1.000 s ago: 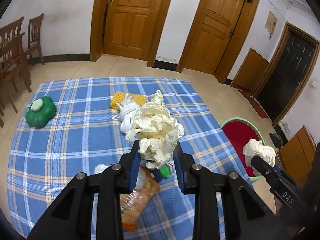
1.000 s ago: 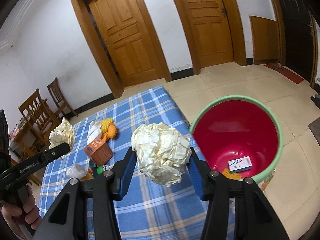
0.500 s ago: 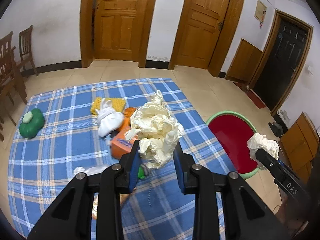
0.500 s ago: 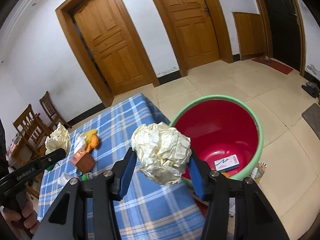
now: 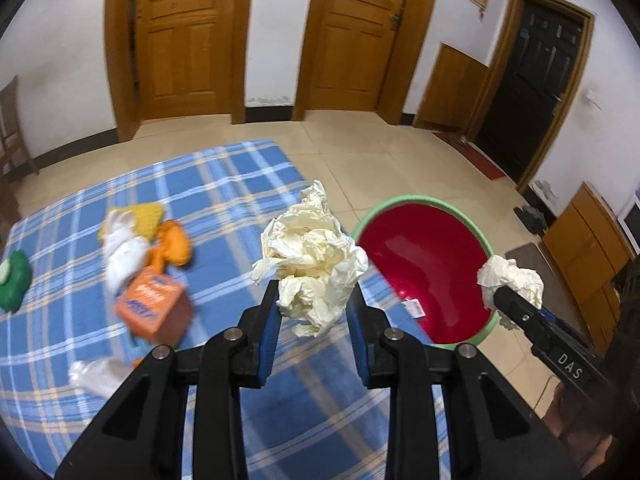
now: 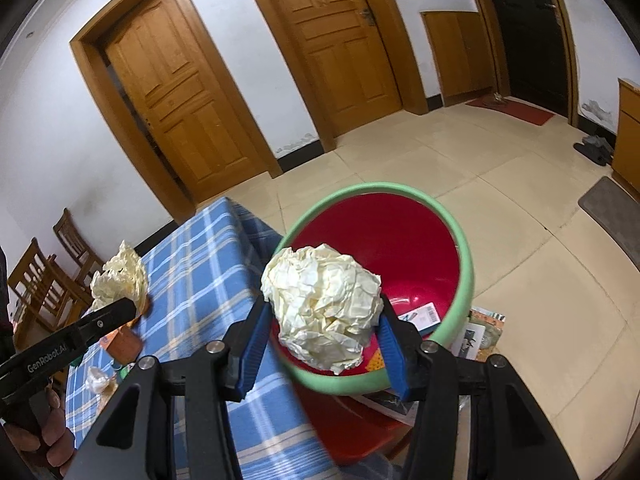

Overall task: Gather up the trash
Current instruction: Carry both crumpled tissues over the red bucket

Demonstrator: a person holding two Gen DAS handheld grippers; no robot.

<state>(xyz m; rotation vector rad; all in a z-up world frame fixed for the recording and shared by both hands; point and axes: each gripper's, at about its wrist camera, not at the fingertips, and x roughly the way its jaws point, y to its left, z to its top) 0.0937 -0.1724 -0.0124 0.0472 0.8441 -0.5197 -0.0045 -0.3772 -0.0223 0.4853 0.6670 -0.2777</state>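
Both tongs clamp crumpled cream paper balls: right gripper (image 6: 320, 328) over the green-rimmed red bin (image 6: 466, 264), ready to release; left gripper (image 5: 314, 312) next.

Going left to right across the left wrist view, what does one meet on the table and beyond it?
Green toy → orange box → paper wad in the left gripper → red bin → paper wad in the right gripper.
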